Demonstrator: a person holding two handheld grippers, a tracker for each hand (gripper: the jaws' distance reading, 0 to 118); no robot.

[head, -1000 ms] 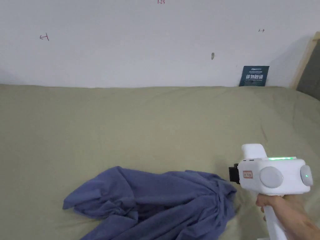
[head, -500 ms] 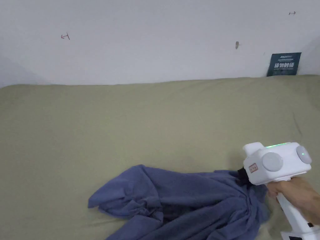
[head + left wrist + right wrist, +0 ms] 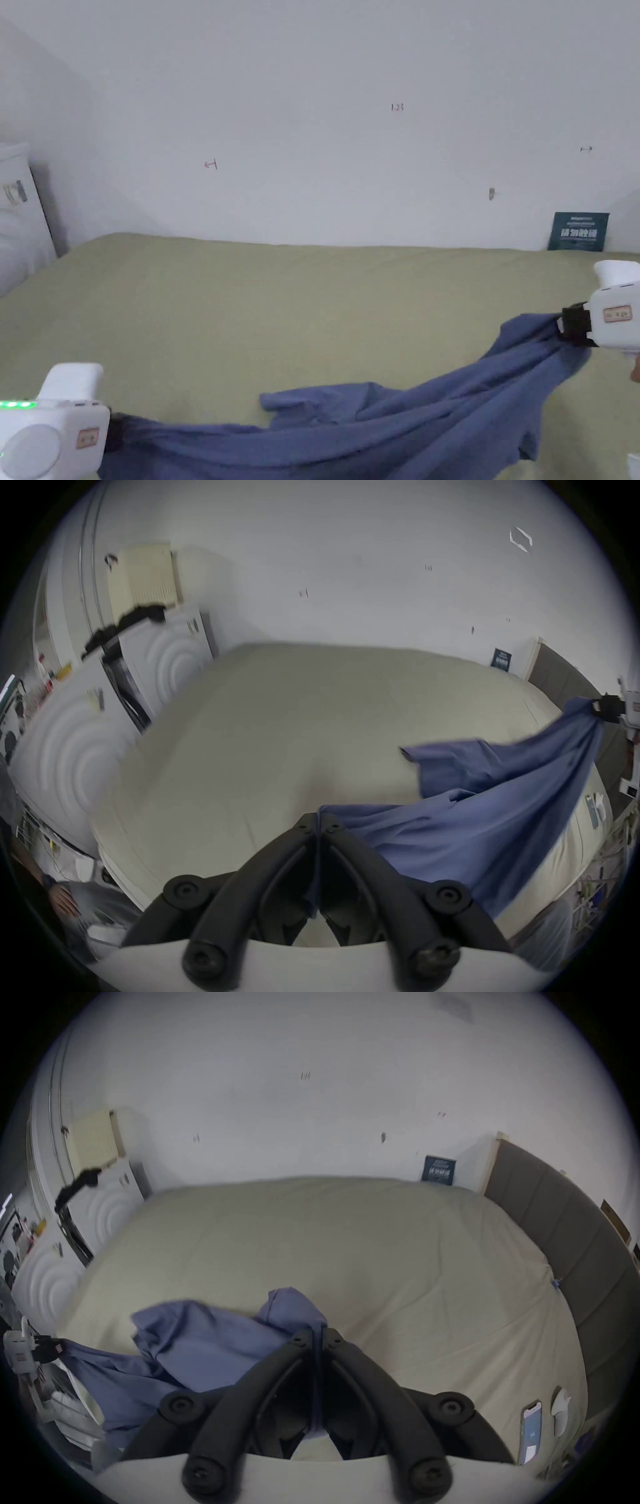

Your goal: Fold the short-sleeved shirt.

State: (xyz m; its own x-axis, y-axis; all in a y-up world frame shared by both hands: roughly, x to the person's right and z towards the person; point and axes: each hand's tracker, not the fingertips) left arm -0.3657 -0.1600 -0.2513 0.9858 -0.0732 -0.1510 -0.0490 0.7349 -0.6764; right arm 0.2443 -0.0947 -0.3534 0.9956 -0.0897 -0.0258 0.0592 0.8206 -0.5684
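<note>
A blue short-sleeved shirt (image 3: 400, 425) hangs stretched between my two grippers above the olive bed (image 3: 281, 300). My right gripper (image 3: 565, 323) holds one end high at the right, jaws shut on the cloth. At the lower left, my left gripper (image 3: 115, 431) is shut on the other end. In the left gripper view the shirt (image 3: 485, 819) runs from my left gripper (image 3: 318, 823) up to the right gripper (image 3: 597, 714). The right gripper view has cloth (image 3: 207, 1335) pinched in my right gripper (image 3: 318, 1333), with the left gripper (image 3: 57, 1348) far off at the left.
A white wall (image 3: 344, 125) stands behind the bed, with a dark sign (image 3: 578, 231) at its foot. A grey padded headboard (image 3: 571, 1251) lines the bed's right side. A phone (image 3: 531, 1432) and a white object (image 3: 561, 1411) lie near the bed's corner. White appliances (image 3: 104, 729) stand to the left.
The shirt was lying crumpled on the bed; now it is lifted and stretched between both grippers. The right gripper has closed on the cloth and risen, and the left gripper has come into view.
</note>
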